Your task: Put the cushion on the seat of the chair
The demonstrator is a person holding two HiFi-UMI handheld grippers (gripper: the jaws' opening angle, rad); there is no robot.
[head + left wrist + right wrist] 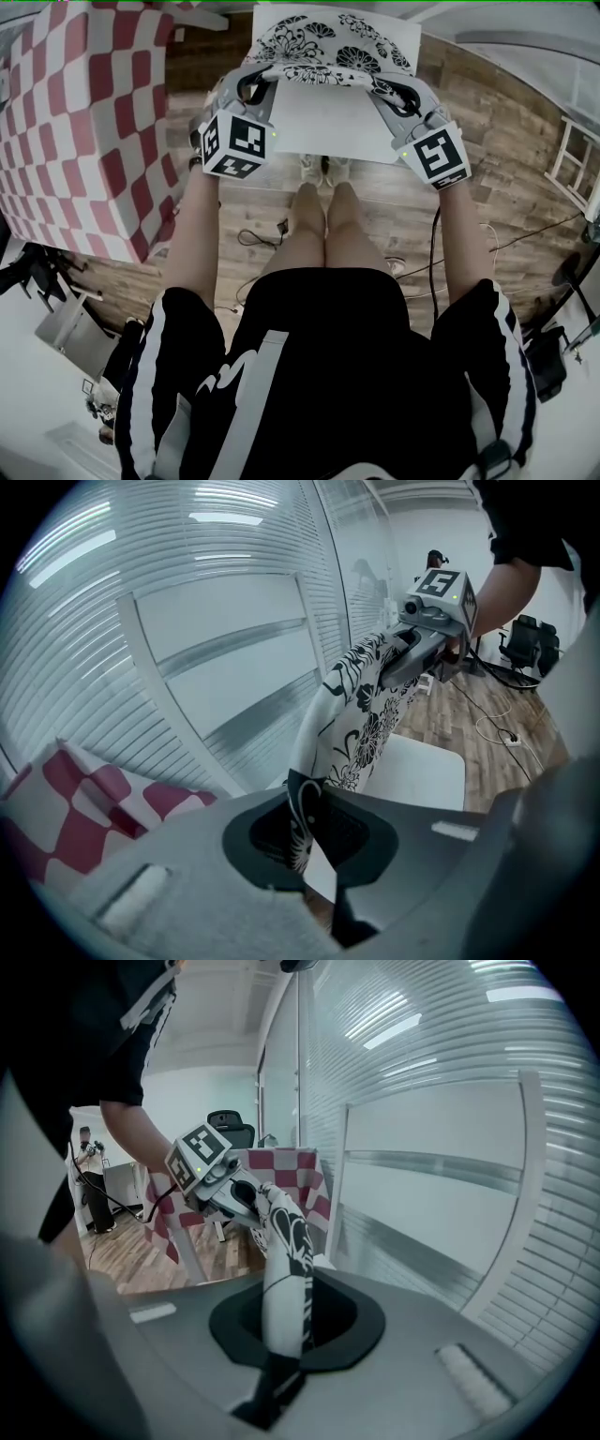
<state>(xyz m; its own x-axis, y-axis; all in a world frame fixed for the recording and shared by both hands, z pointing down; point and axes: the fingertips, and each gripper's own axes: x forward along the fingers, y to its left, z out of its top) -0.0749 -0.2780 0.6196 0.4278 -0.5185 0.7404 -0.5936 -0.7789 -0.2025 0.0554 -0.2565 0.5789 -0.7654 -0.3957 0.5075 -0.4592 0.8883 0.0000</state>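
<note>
- Two grippers are holding the cushion: your left gripper is pinching one end of its near edge, and your right gripper is squeezing the other end
- The cushion is hanging between them over the white seat of the chair, and it is not lying flat on it yet
- It is looking soft and light, and it is bending and drooping
- It is likely going to flop, so gripping both ends is working well
- The checkered table is standing just beside the chair, on your left
</note>
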